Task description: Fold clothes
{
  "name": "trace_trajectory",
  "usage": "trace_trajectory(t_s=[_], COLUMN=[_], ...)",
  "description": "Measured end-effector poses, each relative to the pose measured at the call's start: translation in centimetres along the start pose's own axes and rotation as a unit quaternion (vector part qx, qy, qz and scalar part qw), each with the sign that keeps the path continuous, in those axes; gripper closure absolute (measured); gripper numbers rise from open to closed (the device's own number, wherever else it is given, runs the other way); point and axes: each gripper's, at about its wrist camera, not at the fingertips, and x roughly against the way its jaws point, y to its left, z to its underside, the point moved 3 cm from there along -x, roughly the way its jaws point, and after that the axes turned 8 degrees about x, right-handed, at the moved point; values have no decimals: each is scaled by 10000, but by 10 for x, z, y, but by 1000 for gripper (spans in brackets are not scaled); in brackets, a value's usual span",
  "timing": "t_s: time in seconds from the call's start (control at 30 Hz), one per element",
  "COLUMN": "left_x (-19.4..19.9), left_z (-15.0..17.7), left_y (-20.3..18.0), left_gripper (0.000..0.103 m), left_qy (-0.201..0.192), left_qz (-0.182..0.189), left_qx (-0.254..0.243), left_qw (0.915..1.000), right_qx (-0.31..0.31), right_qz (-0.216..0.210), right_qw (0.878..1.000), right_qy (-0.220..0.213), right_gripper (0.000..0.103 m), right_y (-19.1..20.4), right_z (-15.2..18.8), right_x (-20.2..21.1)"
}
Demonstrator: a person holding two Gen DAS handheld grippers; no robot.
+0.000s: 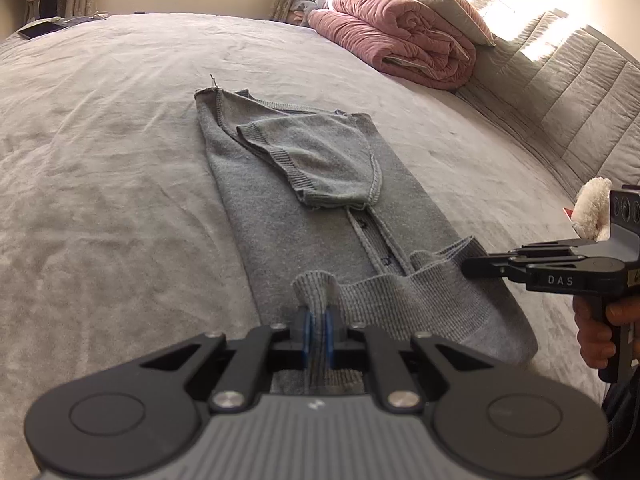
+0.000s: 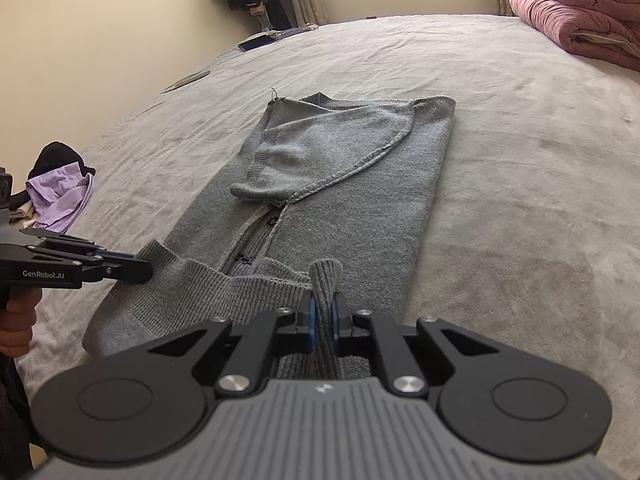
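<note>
A grey knit cardigan (image 1: pixel 304 184) lies lengthwise on the bed, its sides and sleeves folded inward over the button placket. The same grey cardigan (image 2: pixel 348 184) fills the middle of the right wrist view. My left gripper (image 1: pixel 319 320) is shut on the ribbed bottom hem (image 1: pixel 316 284) at its left end. My right gripper (image 2: pixel 325 316) is shut on the ribbed hem (image 2: pixel 326 276) at its right end. Both pinch a raised fold of fabric. From the side, the right gripper (image 1: pixel 468 268) and the left gripper (image 2: pixel 146 270) each show at the hem's ends.
A grey bedspread (image 1: pixel 100 160) covers the bed. A rolled pink quilt (image 1: pixel 400 44) and pillows sit at the far right by the padded headboard (image 1: pixel 580 92). A white plush toy (image 1: pixel 592 208) lies at the right edge. Purple and black clothes (image 2: pixel 60 188) are heaped at the left.
</note>
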Motion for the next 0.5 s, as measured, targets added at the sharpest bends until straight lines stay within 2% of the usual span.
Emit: trace_trajectory(t_s=[0.3,0.5], left_x=[5,-9], left_z=[-18,-33], left_y=[-3,-5], left_gripper=[96,96], left_qy=[-632,-880], left_qz=[-84,-223], left_qx=[102,29], left_qw=[9979,9959], right_qx=[-5,-64], right_qz=[311,574], right_qw=[9984,9973], right_qy=[-478,-462], right_gripper=[94,94], right_y=[-4,-18], right_z=[-16,-25], right_x=[4,-12])
